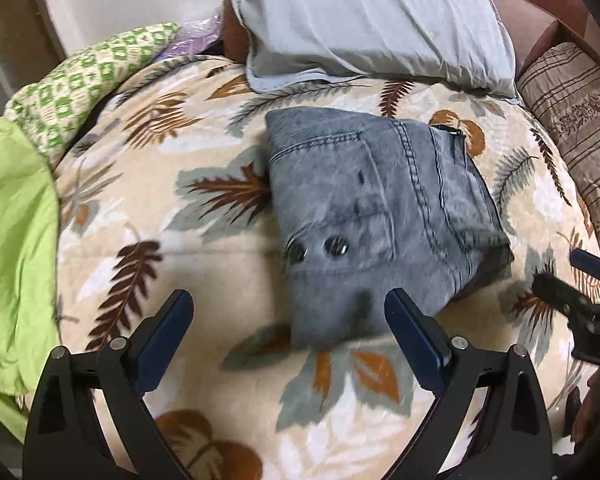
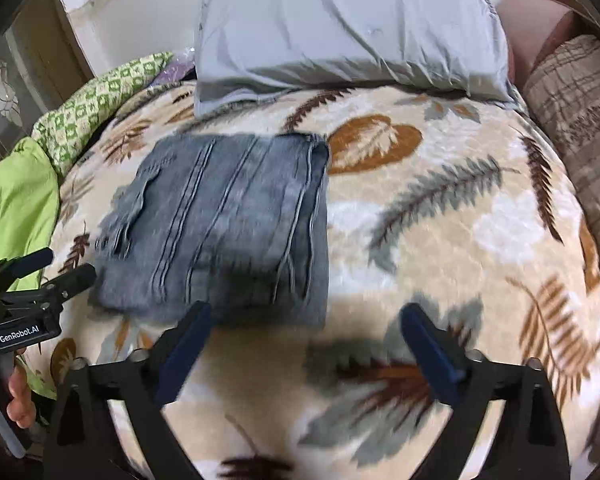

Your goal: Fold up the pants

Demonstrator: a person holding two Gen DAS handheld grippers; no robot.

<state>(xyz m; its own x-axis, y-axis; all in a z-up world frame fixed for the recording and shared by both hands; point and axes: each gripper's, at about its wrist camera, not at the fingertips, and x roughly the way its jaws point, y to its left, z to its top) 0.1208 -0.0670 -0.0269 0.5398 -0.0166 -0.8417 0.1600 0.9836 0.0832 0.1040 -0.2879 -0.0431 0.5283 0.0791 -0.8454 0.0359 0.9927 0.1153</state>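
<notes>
Left wrist view: the pants (image 1: 380, 220) lay folded into a compact grey denim bundle on the blanket (image 1: 180, 152), near its middle, with a back pocket, seams and two dark buttons facing up.
Left gripper (image 1: 288, 308): its two blue-padded fingers (image 1: 168, 328) stood wide apart over the near edge of the pants, holding nothing.
Only in this view: the buttons and pocket stitching; the right gripper (image 1: 568, 280) entered from the right edge, beside the pants, its fingers parted and holding nothing.
Right wrist view: the pants (image 2: 228, 220) lay left of centre on the blanket (image 2: 440, 240), showing long parallel seams and a frayed left edge.
Right gripper (image 2: 304, 320): fingers (image 2: 432, 344) spread wide, empty, the left finger over the near edge of the pants.
Only in this view: the left gripper (image 2: 60, 268) came in at the left edge, with a hand (image 2: 18, 396) on its handle.
Surroundings: a pale pillow (image 1: 380, 20) lay at the head of the blanket, apart from the pants; a green cloth (image 1: 16, 220) and a green-patterned cloth (image 1: 88, 76) sat at the left; a striped cushion (image 1: 572, 100) sat at the right.
Containers: not visible in either view.
Hard to make out: both views were motion-blurred, so the pants' near edge was smeared, and I could not tell whether any finger touched the fabric.
</notes>
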